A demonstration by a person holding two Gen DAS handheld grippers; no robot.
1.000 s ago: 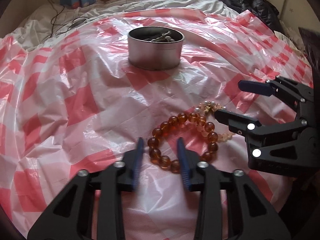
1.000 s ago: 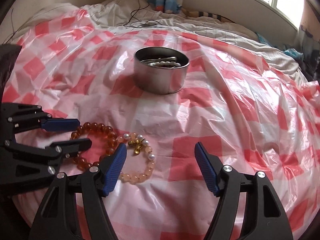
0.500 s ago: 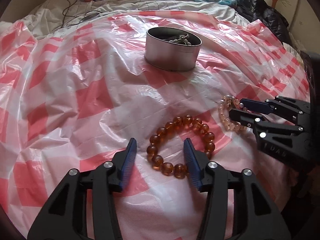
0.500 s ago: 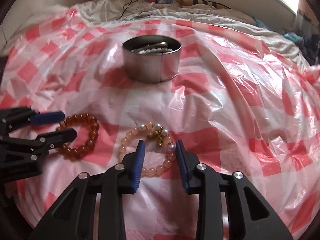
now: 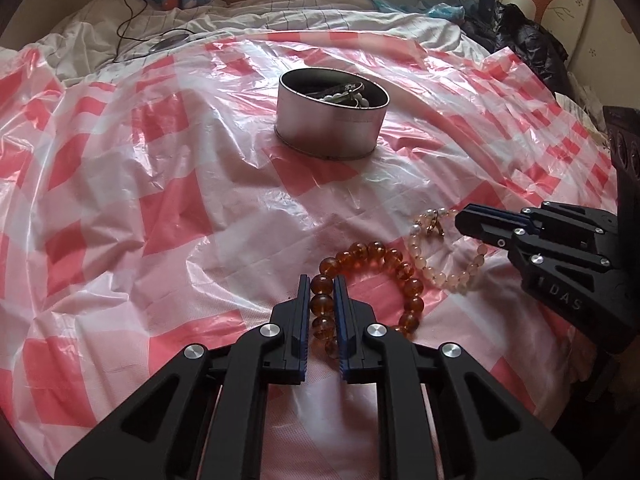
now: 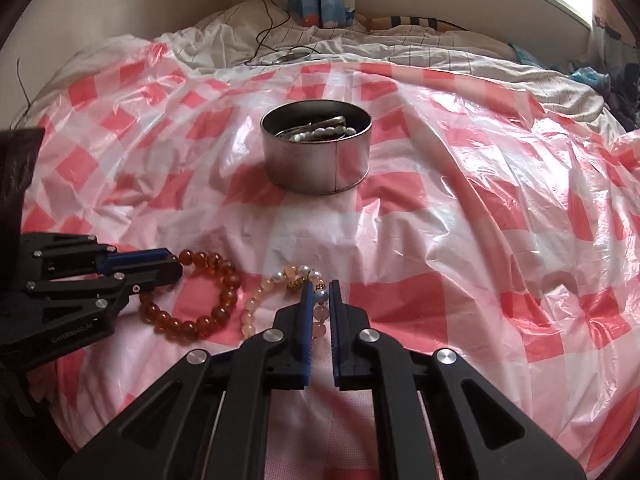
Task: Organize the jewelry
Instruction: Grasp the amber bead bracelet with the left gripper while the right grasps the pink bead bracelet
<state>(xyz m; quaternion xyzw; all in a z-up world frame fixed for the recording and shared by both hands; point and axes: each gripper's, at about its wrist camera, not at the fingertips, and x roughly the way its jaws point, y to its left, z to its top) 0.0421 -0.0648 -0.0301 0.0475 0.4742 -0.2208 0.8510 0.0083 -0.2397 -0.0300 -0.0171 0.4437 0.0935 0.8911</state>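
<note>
- My left gripper (image 5: 322, 286) has just closed its fingers; they now pinch the amber bracelet (image 5: 404, 280), which lies on the checked sheet (image 5: 180, 208) over the bed.
- My right gripper (image 6: 319, 294) has also just closed, fingers clamping the pale pink bracelet (image 6: 256, 304) beside it.
- The tin (image 6: 316, 160) stands farther back.

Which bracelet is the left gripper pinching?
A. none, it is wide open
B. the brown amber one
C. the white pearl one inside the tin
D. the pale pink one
B. The left gripper has its blue pads closed on beads of the brown amber bracelet, while the pale pink bracelet sits in the right gripper.
</note>
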